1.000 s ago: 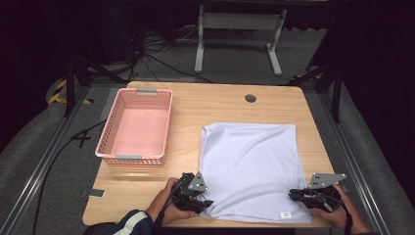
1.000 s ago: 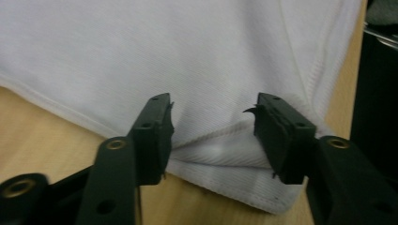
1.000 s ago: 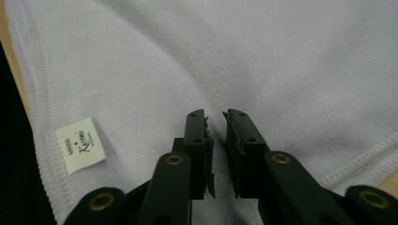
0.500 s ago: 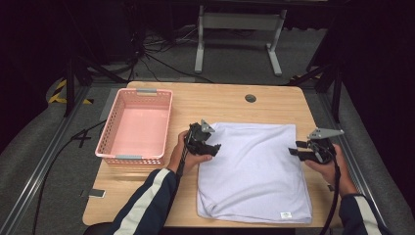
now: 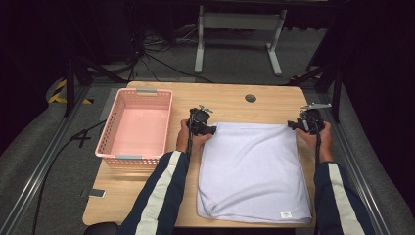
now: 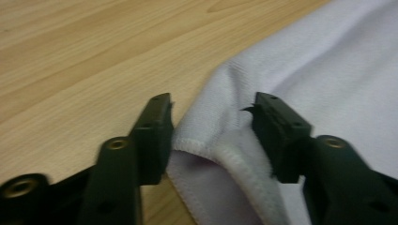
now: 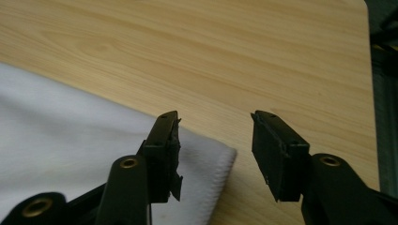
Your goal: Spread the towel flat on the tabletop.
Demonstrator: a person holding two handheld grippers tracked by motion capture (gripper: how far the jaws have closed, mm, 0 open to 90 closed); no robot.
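Your left tool (image 6: 213,136) stands released, jaws just closing around the white towel's (image 5: 252,169) far corner. Your right tool (image 7: 216,150) is released, jaws just widening beside the other far corner on the desk (image 5: 230,100).

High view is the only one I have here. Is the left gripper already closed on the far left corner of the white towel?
Observer: No. In the left gripper view the left gripper is open, its jaws either side of the towel corner, whose hem is bunched up between them.
Operator: And the right one?
Observer: The right gripper is open too. One jaw is over the towel's corner, the other over the bare table.
Operator: Is that corner lifted?
Observer: No, it lies flat on the wood.
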